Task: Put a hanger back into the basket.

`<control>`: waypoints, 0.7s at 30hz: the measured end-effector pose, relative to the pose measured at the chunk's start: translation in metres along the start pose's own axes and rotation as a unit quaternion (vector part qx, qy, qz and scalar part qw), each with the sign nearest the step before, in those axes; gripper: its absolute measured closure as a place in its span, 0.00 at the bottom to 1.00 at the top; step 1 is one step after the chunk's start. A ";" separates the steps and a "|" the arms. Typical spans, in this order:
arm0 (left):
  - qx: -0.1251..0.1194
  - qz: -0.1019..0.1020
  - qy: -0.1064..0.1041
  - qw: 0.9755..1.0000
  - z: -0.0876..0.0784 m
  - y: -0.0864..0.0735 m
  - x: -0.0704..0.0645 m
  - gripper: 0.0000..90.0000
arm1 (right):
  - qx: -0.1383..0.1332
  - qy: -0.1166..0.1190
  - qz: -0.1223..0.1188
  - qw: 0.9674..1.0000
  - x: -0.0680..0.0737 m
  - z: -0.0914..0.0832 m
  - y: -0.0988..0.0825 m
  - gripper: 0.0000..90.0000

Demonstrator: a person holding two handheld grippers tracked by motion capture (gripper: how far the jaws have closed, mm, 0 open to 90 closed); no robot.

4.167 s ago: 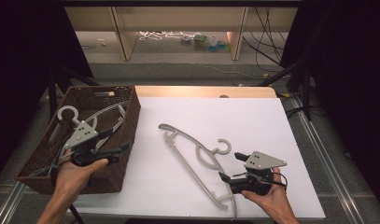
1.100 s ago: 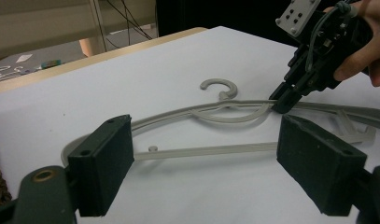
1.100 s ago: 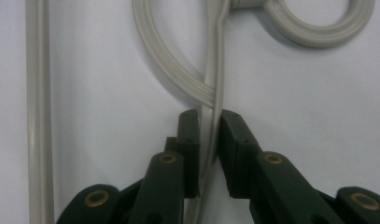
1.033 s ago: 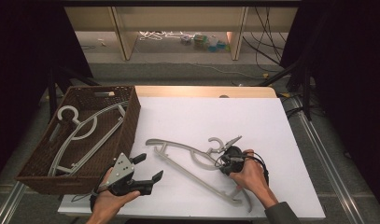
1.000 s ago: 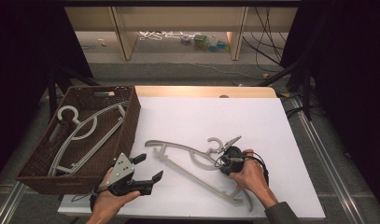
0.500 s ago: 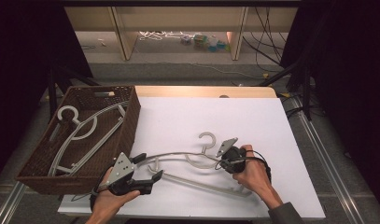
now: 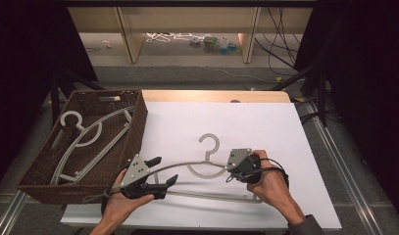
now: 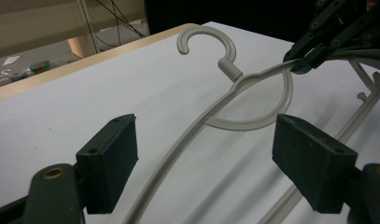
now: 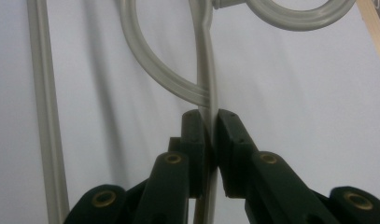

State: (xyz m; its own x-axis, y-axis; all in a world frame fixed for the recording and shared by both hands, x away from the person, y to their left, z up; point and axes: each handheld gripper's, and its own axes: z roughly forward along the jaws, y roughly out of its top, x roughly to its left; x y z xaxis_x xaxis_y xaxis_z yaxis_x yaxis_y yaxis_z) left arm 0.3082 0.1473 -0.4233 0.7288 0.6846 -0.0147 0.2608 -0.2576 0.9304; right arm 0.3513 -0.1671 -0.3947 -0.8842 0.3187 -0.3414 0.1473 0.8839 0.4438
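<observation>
The smooth grey plastic hanger [image 7: 202, 166], with its round hook and curved shoulder bar, lies over the white-covered bench [image 7: 285, 127]. The right gripper [image 7: 235, 169] has its jaws clamped on the thin shoulder beside the neck. The left gripper [image 7: 160, 171] has its jaws spread wide around the other shoulder, having just been closing, with the pads clear of it; a second hanger [image 7: 84, 142] lies in the woven brown basket [image 7: 138, 117].

black claws [image 7: 160, 170]; grey plates; brass screws

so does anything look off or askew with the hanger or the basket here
Nothing looks damaged. The grey hanger sits crooked over the white table, shut in the right gripper by one shoulder, its other shoulder between the left gripper's open jaws. A second hanger lies slanted in the wicker basket.
</observation>
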 end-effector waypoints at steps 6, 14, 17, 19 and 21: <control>0.035 0.013 -0.016 0.999 0.016 0.011 -0.001 0.26 | -0.005 0.005 -0.021 1.000 0.005 -0.005 0.004 0.91; 0.085 0.033 -0.034 0.995 0.036 0.018 -0.005 0.27 | -0.007 0.006 -0.037 0.999 0.012 -0.011 0.010 0.91; 0.097 0.048 -0.040 0.993 0.041 0.020 -0.006 0.28 | -0.010 0.006 -0.042 0.999 0.013 -0.013 0.010 0.91; 0.098 0.043 -0.039 0.993 0.042 0.021 -0.007 0.29 | -0.009 0.007 -0.041 0.999 0.014 -0.014 0.011 0.91; 0.091 0.037 -0.039 0.994 0.046 0.021 -0.008 0.32 | -0.010 0.006 -0.043 0.999 0.015 -0.014 0.011 0.91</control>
State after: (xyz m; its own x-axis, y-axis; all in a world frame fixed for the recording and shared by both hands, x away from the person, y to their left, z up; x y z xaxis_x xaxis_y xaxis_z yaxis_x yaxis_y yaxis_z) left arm 0.3368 0.1052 -0.4200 0.7955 0.6057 0.0163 0.3096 -0.4295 0.8483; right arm 0.3338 -0.1573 -0.3830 -0.8986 0.2376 -0.3688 0.0622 0.9011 0.4291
